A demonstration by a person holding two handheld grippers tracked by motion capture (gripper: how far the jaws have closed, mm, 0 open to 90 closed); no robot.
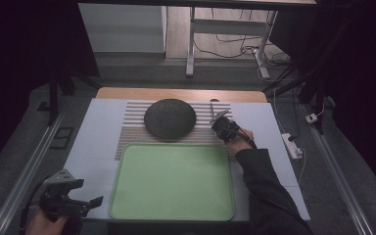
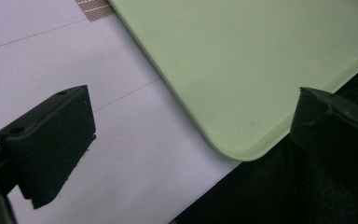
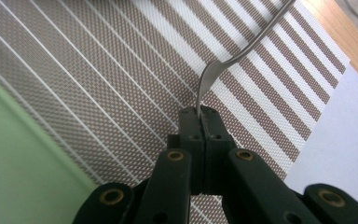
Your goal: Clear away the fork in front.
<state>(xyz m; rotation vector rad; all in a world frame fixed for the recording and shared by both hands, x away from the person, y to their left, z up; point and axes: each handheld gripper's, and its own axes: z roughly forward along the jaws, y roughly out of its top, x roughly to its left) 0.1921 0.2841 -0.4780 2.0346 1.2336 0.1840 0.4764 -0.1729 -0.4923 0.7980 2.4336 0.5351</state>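
A thin metal utensil lies over the striped placemat, and my right gripper is shut on its wider end, with the handle running away to the upper right. From above, that gripper sits just right of a dark round plate, the utensil reaching toward the far edge. A pale green tray lies in front of the plate with nothing on it. My left gripper hovers open at the front left, beside the tray's near corner, with nothing between its jaws.
A white sheet covers the table, with a wooden strip along the far edge. A power strip and cables lie on the floor to the right. A table frame stands beyond.
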